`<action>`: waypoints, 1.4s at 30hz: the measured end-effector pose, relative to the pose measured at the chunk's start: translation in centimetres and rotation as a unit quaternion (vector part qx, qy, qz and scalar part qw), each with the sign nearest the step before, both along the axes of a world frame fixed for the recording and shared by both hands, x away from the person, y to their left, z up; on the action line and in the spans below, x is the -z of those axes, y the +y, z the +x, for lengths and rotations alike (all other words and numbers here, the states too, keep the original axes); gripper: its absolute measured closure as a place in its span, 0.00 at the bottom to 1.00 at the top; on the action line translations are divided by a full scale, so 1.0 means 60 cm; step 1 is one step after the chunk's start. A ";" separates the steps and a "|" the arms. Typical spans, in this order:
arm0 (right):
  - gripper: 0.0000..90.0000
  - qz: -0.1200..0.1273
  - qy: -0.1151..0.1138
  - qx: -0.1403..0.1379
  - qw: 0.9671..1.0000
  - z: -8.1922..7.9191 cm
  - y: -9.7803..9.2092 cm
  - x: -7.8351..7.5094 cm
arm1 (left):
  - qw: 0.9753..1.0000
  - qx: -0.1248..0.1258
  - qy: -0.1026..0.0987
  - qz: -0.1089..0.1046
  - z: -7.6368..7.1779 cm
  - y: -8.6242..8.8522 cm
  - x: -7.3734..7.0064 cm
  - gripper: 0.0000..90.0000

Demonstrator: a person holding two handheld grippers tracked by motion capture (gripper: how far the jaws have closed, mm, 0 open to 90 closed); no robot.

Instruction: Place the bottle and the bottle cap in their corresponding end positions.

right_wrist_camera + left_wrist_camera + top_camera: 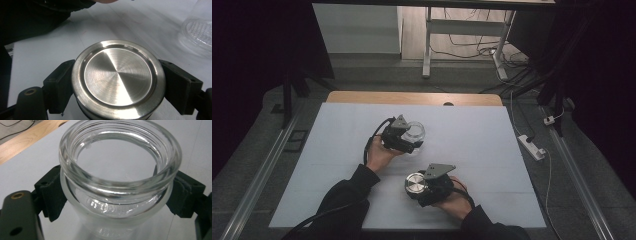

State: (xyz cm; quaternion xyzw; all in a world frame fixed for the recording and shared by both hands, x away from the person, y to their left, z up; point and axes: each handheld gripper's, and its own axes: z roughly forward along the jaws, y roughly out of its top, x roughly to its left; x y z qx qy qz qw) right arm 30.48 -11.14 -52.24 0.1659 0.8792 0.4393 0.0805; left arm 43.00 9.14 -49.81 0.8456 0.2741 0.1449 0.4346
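Left gripper (411, 141): jaws closed on the jar (117, 177), one pad on each side just below the threaded neck. The jar is clear glass, open at the top, empty as far as can be seen, and stands upright on the white mat (472, 150) near the table centre.

Right gripper (418, 187): jaws clamped on the lid (118, 78), a round brushed-metal disc gripped at opposite points of its rim, flat face up. The lid sits nearer the person than the jar and slightly to its right; the two are apart. Whether the lid rests on the mat or is held just above it cannot be told.

Step in hand, as judged: both parts are secured, ready for capping; the lid is not yet on the jar.

Next move calls for: hold the jar steady, carry the lid over the mouth, keep it level and centred on the threads, lower until seated, then turn.
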 end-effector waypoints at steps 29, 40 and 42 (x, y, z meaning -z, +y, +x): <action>0.21 -0.061 0.015 0.016 0.998 0.027 0.023 0.029 | 1.000 0.003 0.006 0.004 0.007 -0.009 0.020 0.17; 0.18 -0.068 0.011 0.014 0.997 0.026 0.026 0.030 | 1.000 0.009 0.009 0.001 0.010 -0.003 0.023 0.16; 0.16 -0.069 0.011 0.015 0.997 0.026 0.027 0.030 | 1.000 0.010 0.007 0.000 0.010 -0.003 0.023 0.16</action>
